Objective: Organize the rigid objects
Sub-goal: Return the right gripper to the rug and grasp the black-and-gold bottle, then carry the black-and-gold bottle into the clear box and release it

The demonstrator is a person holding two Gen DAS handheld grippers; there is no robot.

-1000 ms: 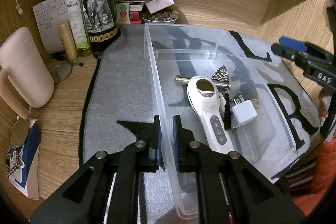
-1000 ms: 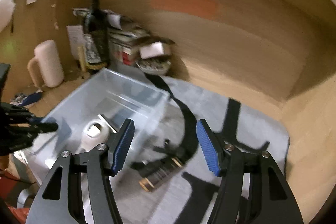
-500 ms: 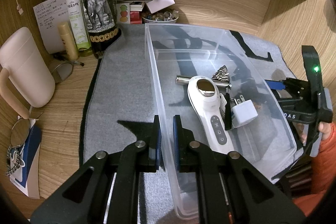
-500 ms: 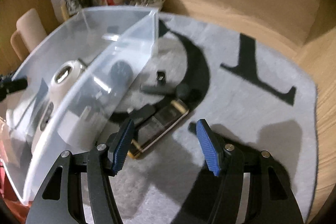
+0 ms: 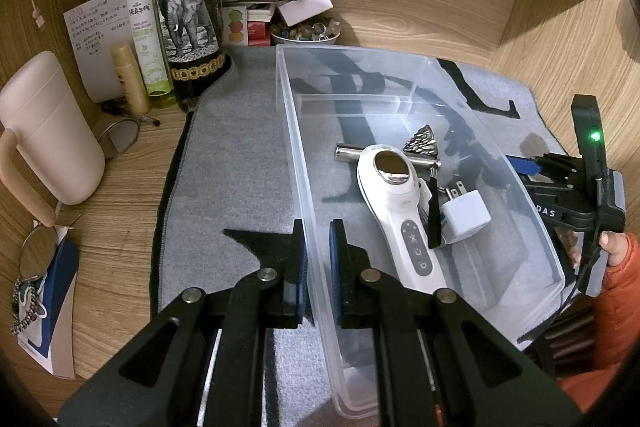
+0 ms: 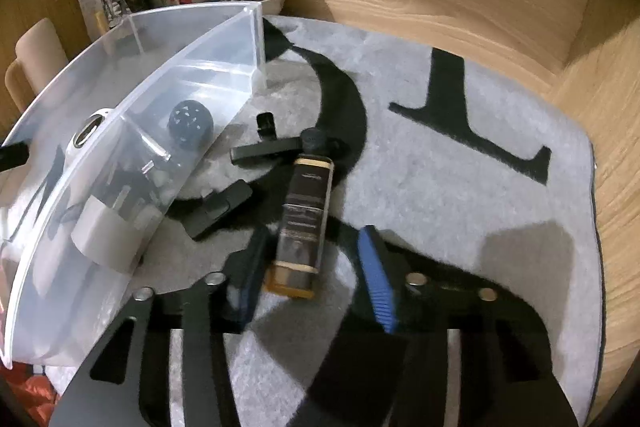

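Motion blur softens the right wrist view, so the print on the dark bottle (image 6: 305,217) lying on the mat cannot be read. Several small black items beside it stay unidentified. Left gripper (image 5: 318,259) is clamped on the near wall of the clear plastic bin (image 5: 472,107), which holds a white handheld device (image 5: 400,211), a white plug (image 5: 466,213) and a metal tube, partly covered. Right gripper (image 6: 316,271) is spread wide, its fingers either side of the bottle's base, contact not discernible. Grey mat (image 5: 236,163) with black lettering covers a wooden desk (image 5: 120,211) set in a wooden alcove. Wine bottle (image 5: 188,11) carries an elephant label; "DAS" shows on the far gripper
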